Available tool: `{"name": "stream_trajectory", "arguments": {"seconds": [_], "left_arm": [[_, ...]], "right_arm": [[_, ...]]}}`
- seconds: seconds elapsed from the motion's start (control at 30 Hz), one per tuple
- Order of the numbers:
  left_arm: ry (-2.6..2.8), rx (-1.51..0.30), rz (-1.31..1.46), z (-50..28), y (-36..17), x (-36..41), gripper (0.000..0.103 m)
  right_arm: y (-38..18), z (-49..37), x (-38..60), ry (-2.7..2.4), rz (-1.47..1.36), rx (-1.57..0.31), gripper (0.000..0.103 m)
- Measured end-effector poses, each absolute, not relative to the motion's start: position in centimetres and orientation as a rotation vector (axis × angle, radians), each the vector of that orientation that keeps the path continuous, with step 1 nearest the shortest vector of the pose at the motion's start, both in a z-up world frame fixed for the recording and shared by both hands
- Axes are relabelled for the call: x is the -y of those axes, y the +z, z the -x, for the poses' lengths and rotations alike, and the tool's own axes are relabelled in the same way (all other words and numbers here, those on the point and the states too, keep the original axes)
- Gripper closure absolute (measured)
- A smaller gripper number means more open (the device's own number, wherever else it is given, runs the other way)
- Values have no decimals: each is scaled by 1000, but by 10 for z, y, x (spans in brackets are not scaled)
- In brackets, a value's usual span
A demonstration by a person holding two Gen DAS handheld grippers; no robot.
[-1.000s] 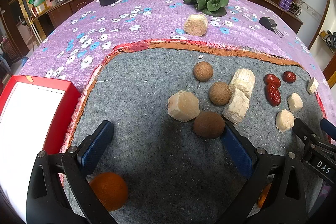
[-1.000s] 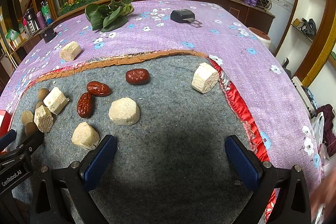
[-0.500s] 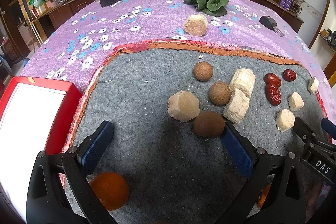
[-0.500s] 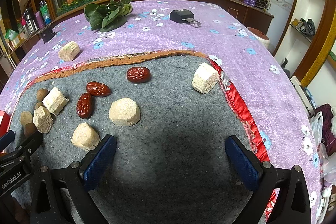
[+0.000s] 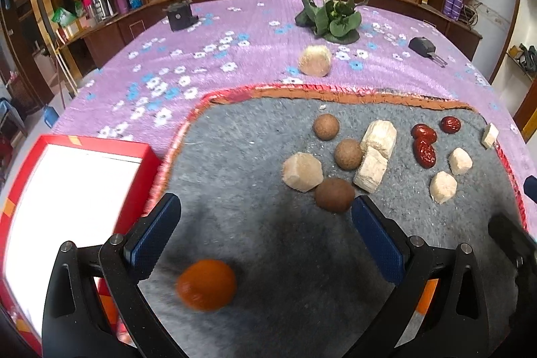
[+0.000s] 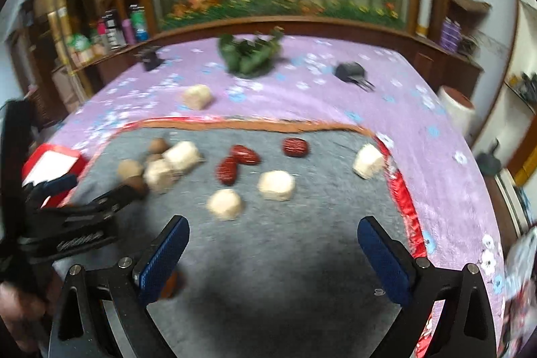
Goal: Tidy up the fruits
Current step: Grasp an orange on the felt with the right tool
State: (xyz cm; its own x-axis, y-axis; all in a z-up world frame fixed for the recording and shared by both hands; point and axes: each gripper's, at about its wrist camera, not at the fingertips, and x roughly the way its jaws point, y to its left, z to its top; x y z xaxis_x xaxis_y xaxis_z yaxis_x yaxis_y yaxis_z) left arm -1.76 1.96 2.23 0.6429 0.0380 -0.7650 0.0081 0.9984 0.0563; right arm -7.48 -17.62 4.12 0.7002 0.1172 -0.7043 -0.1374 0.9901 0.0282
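well, both tools are empty right now. the left hand-held gripper (image 5: pixel 265 225) hangs low over the grey mat (image 5: pixel 255 156) with its jaws spread wide, nothing between them, and the right hand-held gripper (image 6: pixel 273 245) is likewise wide open and holding nothing; its view is blurred.

the orange (image 5: pixel 206 284) lies on the mat just under the left tool, nearer its left finger (image 5: pixel 152 235). it looks like the likely first pick. to do that well i'd centre the jaws over it so both pads meet its widest part, come straight down, and close gently, since a round fruit will roll off a lopsided pinch.

further along the mat sit three brown balls (image 5: pixel 348 154), pale chunks (image 5: pixel 302 171) and three red dates (image 5: pixel 424 150), loosely mixed and some touching. one more chunk (image 5: pixel 314 60) lies off the mat on the purple cloth (image 5: pixel 201 32), near the greens (image 5: pixel 330 19).

the red box (image 5: pixel 147 153) stands just beside the mat's left edge. its inside shows only white; i can see no fruit in it.
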Motion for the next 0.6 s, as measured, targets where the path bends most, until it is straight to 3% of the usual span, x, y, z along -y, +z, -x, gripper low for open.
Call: {"name": "stream_trajectory", "arguments": {"seconds": [0.07, 0.33, 0.47, 0.53, 0.6], "left_arm": [[19, -873, -54, 23, 26, -28, 0], [38, -872, -20, 43, 36, -80, 0], [-9, -879, -53, 50, 40, -83, 0], [-21, -876, -69, 51, 42, -80, 0], [-56, -883, -66, 46, 44, -74, 0]], "right_arm": [[42, 81, 165, 207, 43, -787, 4], [12, 87, 112, 374, 130, -913, 50], [5, 81, 110, 376, 106, -948, 57], [4, 82, 113, 381, 103, -948, 68], [5, 81, 119, 394, 68, -948, 69]]}}
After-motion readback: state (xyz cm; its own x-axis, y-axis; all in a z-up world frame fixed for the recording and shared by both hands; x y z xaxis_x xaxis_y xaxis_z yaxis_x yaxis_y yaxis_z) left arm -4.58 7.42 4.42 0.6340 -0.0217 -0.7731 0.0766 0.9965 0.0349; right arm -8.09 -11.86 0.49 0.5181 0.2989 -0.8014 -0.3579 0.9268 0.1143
